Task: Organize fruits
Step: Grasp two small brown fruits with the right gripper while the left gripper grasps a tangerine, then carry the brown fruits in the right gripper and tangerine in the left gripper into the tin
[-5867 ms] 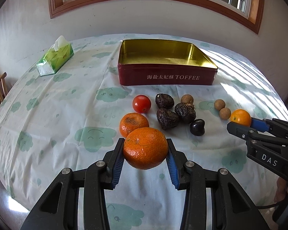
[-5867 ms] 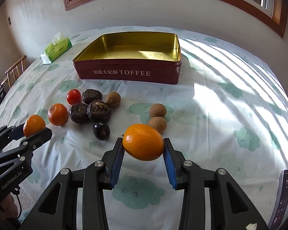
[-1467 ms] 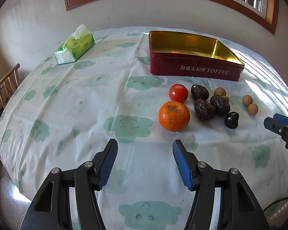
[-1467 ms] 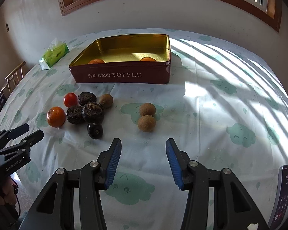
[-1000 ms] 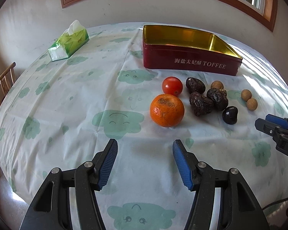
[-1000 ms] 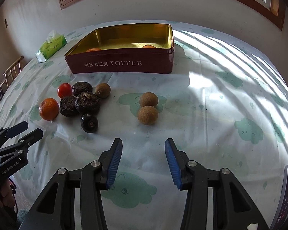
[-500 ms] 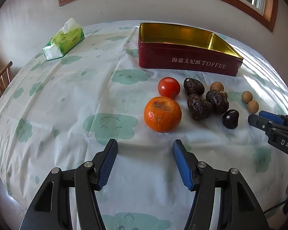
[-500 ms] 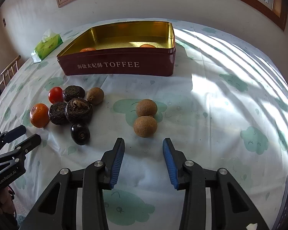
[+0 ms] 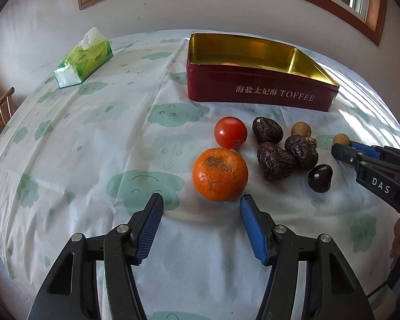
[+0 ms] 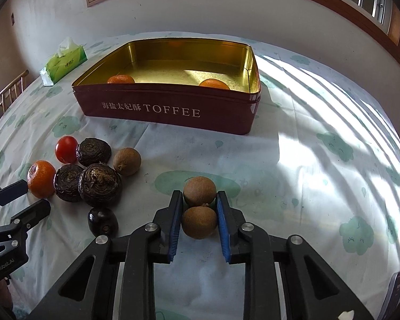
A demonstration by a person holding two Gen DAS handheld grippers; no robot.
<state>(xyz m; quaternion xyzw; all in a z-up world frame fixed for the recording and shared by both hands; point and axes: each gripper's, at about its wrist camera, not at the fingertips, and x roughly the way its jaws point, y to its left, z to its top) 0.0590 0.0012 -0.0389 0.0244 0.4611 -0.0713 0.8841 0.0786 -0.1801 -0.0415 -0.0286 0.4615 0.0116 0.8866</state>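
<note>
My right gripper [image 10: 199, 202] has its jaws drawn in on two small brown round fruits [image 10: 199, 222], longan-like, lying one behind the other on the tablecloth [image 10: 306, 176]. The blue pads [image 10: 175, 222] sit against the nearer fruit on both sides; the farther one [image 10: 199, 190] is at the fingertips. The jaws have just been closing, with the fruits between them. I cannot tell whether either fruit is off the cloth.

My left gripper [image 9: 201, 204] is about half open and holds nothing. A mandarin [image 9: 220, 174] with a dark scuffed top lies on the cloth just beyond its fingertips, not touched by either pad.

Fruit still loose on the table: a cherry tomato [image 9: 230, 132] just behind the mandarin; three dark wrinkled corms, water-chestnut-like [image 10: 99, 184], bunched together; one smooth dark one [image 10: 103, 221] in front of them; a lone brown longan-like fruit [image 10: 127, 161] beside the bunch.

The red TOFFEE tin [image 10: 173, 112] stands open behind the loose fruit, gold inside. Two oranges are in it: one [image 10: 120, 79] against the near wall at the left, one [image 10: 214, 83] against the near wall towards the right.

A green tissue pack [image 9: 84, 58] lies at the far left of the table, well apart from the fruit. Window stripes of sunlight fall across the right side of the cloth.
</note>
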